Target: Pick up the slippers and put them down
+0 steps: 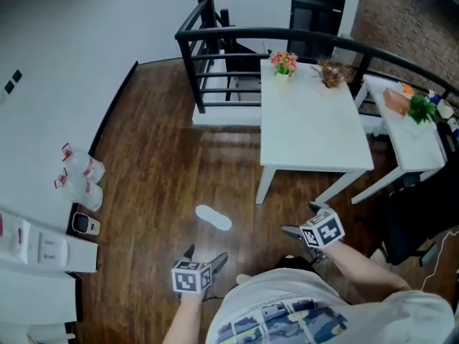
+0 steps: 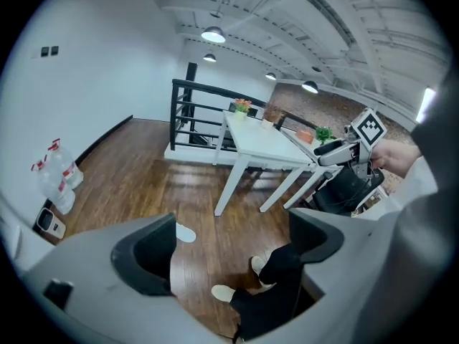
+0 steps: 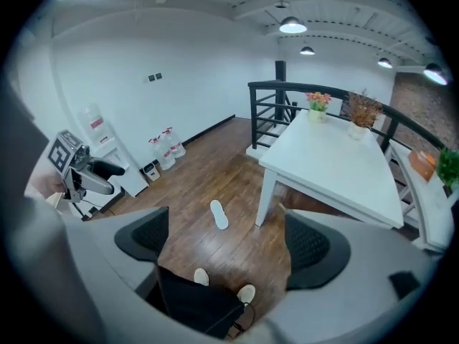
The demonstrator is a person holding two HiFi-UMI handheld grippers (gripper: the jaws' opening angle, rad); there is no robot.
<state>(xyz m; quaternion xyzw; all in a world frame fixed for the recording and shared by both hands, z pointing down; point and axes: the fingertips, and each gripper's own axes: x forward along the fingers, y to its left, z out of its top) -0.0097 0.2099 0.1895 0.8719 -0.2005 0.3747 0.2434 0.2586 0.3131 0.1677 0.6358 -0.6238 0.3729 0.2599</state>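
While the left hand-held gripper [image 1: 204, 258] and the right hand-held gripper [image 1: 302, 219] are held up in front of the person's chest, each has its jaws moderately wide apart and grips nothing, with only floor showing through the gap. One white slipper [image 1: 214, 217] lies alone on the dark wood floor [image 1: 150, 163]. In the head view it is at about 12 o'clock from the left hand-held gripper and 9 o'clock from the right one, touching neither. A white desk [image 1: 308, 131] stands at 1 o'clock from the slipper, its nearest leg close by, with a small pot of flowers [image 1: 284, 64] at its far edge. Water bottles [image 1: 84, 178] stand by the wall at 9 o'clock
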